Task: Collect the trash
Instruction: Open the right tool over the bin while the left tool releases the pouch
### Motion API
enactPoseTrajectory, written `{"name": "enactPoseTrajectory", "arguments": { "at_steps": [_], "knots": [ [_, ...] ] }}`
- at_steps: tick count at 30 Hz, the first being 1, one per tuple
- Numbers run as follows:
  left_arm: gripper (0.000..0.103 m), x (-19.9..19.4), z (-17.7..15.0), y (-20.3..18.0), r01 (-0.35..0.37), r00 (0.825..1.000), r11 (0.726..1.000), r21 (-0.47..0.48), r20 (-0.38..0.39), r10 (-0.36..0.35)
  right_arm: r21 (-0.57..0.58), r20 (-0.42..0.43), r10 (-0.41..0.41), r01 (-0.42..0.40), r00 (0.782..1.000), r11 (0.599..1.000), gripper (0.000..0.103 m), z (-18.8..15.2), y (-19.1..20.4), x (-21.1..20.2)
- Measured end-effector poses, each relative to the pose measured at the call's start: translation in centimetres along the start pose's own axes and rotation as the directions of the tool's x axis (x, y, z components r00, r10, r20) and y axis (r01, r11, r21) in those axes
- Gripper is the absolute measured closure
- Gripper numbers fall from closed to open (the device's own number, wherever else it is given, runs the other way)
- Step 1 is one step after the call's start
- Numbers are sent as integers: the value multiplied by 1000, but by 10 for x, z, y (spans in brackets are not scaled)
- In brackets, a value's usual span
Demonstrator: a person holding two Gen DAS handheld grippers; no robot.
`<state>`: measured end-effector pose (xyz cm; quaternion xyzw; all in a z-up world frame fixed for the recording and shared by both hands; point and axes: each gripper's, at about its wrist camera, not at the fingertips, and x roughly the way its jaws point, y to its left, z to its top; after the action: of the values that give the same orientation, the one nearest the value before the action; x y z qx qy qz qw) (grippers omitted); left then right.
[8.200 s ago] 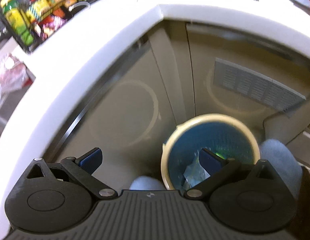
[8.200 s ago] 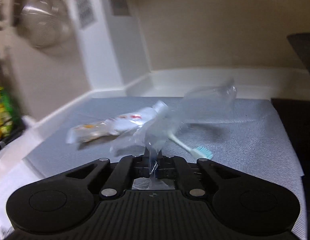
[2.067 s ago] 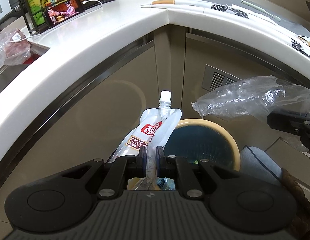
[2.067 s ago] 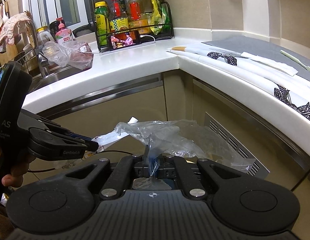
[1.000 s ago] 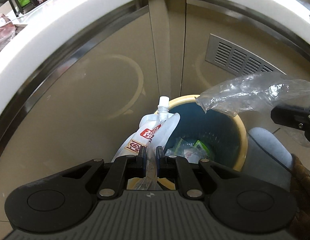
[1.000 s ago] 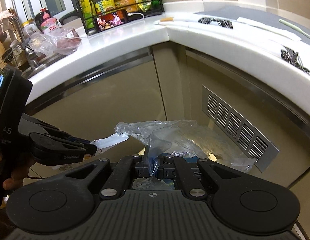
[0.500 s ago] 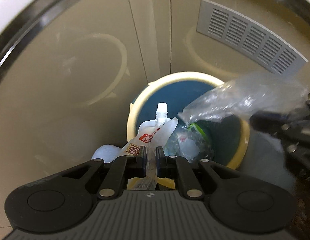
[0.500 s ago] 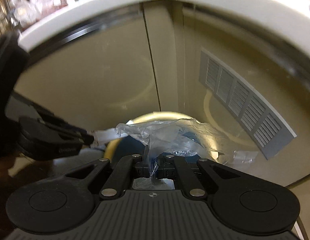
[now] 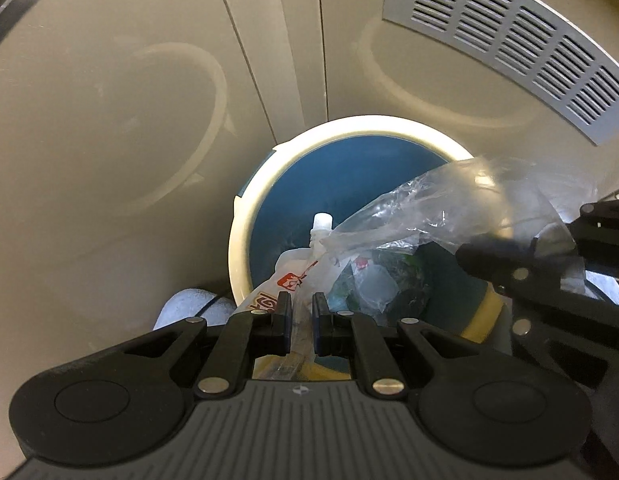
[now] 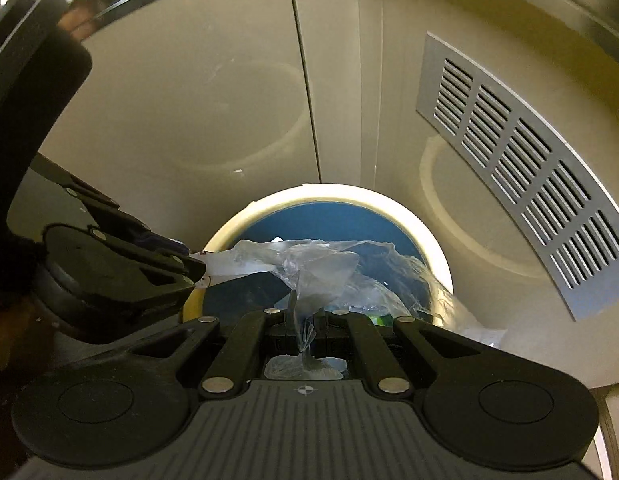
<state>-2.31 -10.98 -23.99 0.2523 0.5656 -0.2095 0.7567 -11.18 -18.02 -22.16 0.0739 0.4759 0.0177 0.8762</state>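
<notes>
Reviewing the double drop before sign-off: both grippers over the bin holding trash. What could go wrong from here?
1. The clear plastic bag in the right gripper drapes past the bin's rim; released here, part may hang outside.
2. That film overlaps the spout pouch held by the left gripper, so the two could snag.
3. Thin film may cling to the pads after opening.

- Floor (image 10: pixel 613 396): only slivers show, pale, at right edge in right wrist view; the rest is hidden.
- Bin (image 9: pixel 245 216) stands on floor, upright, round, cream rim, blue inside. Sits right in the corner where two beige cabinet doors (image 9: pixel 109 120) meet.
- Inside bin: loose trash (image 9: pixel 373 280), clear plastic, bits of green and white.
- Light-blue slipper (image 9: pixel 189 304) on floor just beside bin's left side in left wrist view.
</notes>
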Motion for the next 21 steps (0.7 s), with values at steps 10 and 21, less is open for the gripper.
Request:
{"name": "enactPoseTrajectory", "arguments": {
  "at_steps": [10, 21],
  "knots": [
    [8, 2, 2, 17, -12, 999, 998, -55, 50, 14, 86, -40, -50, 53, 998, 995, 41, 8, -22, 9],
    [0, -50, -16, 27, -5, 991, 996, -88, 133, 17, -8, 107, -88, 90, 990, 996, 8, -4, -8, -47]
  ]
}}
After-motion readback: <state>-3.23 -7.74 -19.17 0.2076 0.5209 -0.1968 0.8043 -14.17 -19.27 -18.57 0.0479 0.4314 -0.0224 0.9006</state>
